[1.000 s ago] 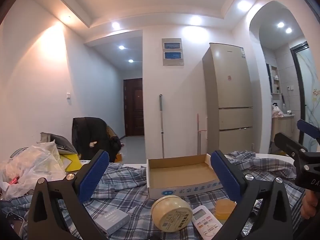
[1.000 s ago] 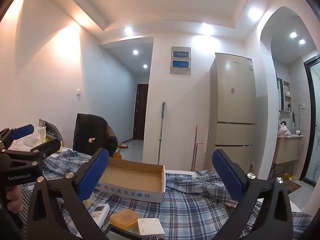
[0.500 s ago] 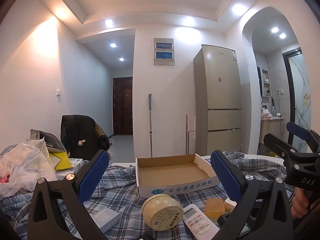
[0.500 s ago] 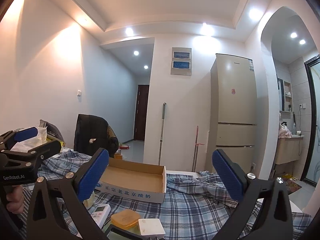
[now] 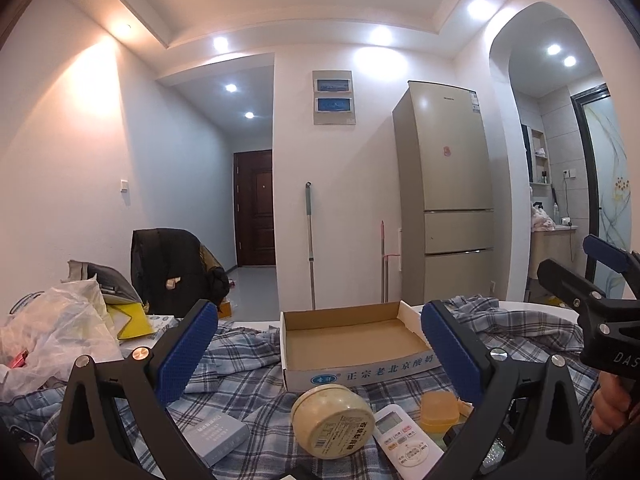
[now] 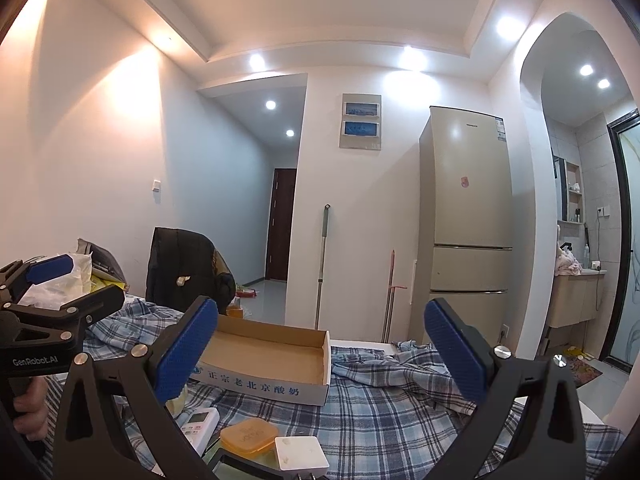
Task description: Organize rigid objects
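An empty shallow cardboard box point(image 5: 352, 340) point(image 6: 272, 356) sits on a blue plaid cloth. In front of it in the left wrist view lie a round cream tin point(image 5: 334, 420), a white remote point(image 5: 404, 440), an orange soap-like case point(image 5: 438, 406) and a grey-blue small box point(image 5: 218, 438). The right wrist view shows the orange case point(image 6: 248, 436), a white square block point(image 6: 300, 452) and the remote point(image 6: 200, 424). My left gripper point(image 5: 318, 350) is open above the tin, holding nothing. My right gripper point(image 6: 320, 354) is open over the cloth, also holding nothing.
Plastic bags and papers point(image 5: 60, 332) pile up at the left. A chair with a dark jacket point(image 5: 172, 272) stands behind the table. A fridge point(image 5: 444, 196), a mop point(image 5: 310, 244) and a hallway door point(image 5: 256, 208) lie beyond. A hand point(image 5: 612, 408) grips the right tool.
The left wrist view has swung back and forth, with the box and tin shifting left then right again. The right wrist view has barely moved. Both grippers stay open.
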A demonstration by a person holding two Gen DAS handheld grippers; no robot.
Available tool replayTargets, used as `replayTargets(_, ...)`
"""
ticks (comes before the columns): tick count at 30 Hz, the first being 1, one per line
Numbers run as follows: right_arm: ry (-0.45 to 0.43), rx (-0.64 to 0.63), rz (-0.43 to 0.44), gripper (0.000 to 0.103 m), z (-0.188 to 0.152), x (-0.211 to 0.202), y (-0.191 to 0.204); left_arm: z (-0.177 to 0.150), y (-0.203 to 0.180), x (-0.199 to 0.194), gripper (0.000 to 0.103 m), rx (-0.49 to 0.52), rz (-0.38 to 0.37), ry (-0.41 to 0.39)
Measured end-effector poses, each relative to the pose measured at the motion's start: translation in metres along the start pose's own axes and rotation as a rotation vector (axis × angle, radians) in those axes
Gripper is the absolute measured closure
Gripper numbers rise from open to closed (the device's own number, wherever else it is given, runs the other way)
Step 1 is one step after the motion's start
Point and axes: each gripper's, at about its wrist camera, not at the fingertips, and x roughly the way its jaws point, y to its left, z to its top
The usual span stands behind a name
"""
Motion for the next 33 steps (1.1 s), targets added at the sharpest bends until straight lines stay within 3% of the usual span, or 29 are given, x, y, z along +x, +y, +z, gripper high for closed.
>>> replayTargets(6,0.000,0.005,0.000,0.000,-0.001,0.000,-0.002,0.001,0.005,0.000,0.000,-0.020,-0.030,0.004)
replayTargets(10,-0.009,-0.003,-0.003,0.000,0.000,-0.002,-0.001,0.001,0.004,0.002,0.000,-0.013,-0.016,0.010)
replayTargets(14,-0.015,0.002,0.001,0.000,0.000,-0.002,-0.001,0.001,-0.008,0.005,0.000,0.047,0.044,0.018)
replayTargets(25,-0.034,-0.005,-0.017,0.000,0.000,-0.006,0.000,0.001,0.006,0.000,0.000,-0.026,-0.004,0.000)
replayTargets(33,-0.034,-0.007,-0.028,0.000,0.000,-0.006,0.000,0.001,0.001,-0.003,0.000,-0.003,-0.001,-0.011)
